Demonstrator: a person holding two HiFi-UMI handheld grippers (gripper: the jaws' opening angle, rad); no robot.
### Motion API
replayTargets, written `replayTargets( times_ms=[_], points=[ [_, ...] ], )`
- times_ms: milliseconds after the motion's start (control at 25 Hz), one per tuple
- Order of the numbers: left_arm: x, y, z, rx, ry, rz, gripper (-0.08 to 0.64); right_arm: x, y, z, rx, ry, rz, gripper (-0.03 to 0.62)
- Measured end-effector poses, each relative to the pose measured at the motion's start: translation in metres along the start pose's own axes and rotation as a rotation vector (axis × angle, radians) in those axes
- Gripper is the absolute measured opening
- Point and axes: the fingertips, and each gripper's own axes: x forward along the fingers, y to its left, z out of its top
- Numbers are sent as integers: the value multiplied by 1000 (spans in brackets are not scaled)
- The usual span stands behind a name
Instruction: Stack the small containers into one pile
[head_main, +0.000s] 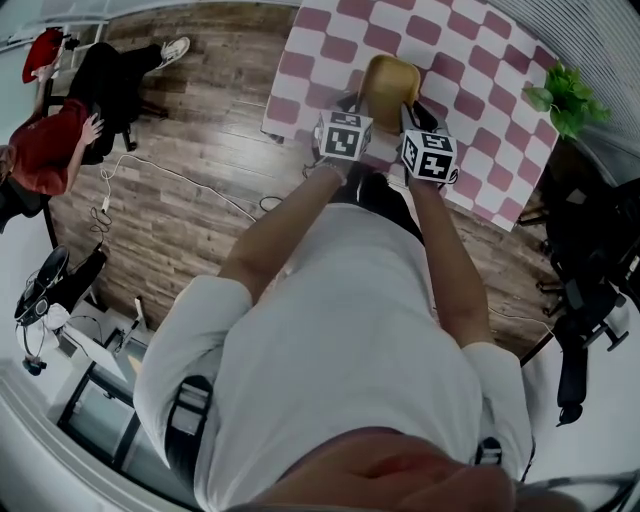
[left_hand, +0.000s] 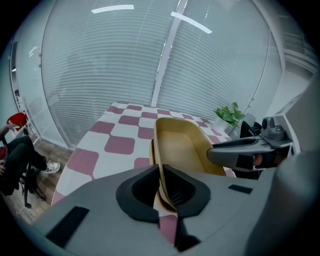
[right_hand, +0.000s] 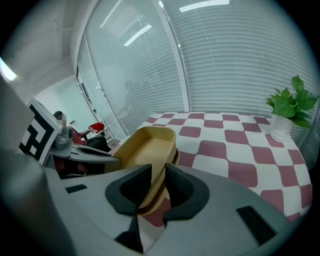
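Note:
A tan oblong container hangs just over the pink-and-white checked table. I hold it from both long sides. My left gripper is shut on the container's left wall, with one pad inside and one outside. On the opposite wall of the container, my right gripper is closed the same way. A second tan rim shows close under the top one, as if another container is nested there. In the head view the left gripper and right gripper flank the container.
A potted green plant stands at the table's far right corner. A seated person in red is on the wooden floor to the left. A black office chair stands at the right, and cables lie on the floor.

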Motion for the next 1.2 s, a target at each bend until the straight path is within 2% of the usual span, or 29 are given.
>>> replayTargets(
  times_ms=[200,400,520,880,1040,1200],
  points=[
    [4,-1,-1,11,18,-17,43,6,-6,-7,7,27,-7,98],
    [-18,4,16,23,-68,-18,44,-8,-17,5,14,-24,-27,110],
    [-16,4,20,62,-113,-25,43,-10,-14,9,-14,-43,-18,66],
    [5,0,1,103,-47,-28,35,11,-3,-17,-48,2,11,49],
    [10,1,-1,120,-50,-22,34,15,-6,-22,-87,-10,9,38],
    [2,2,1,111,-61,-14,34,7,-6,-16,-76,-24,18,38]
  ],
)
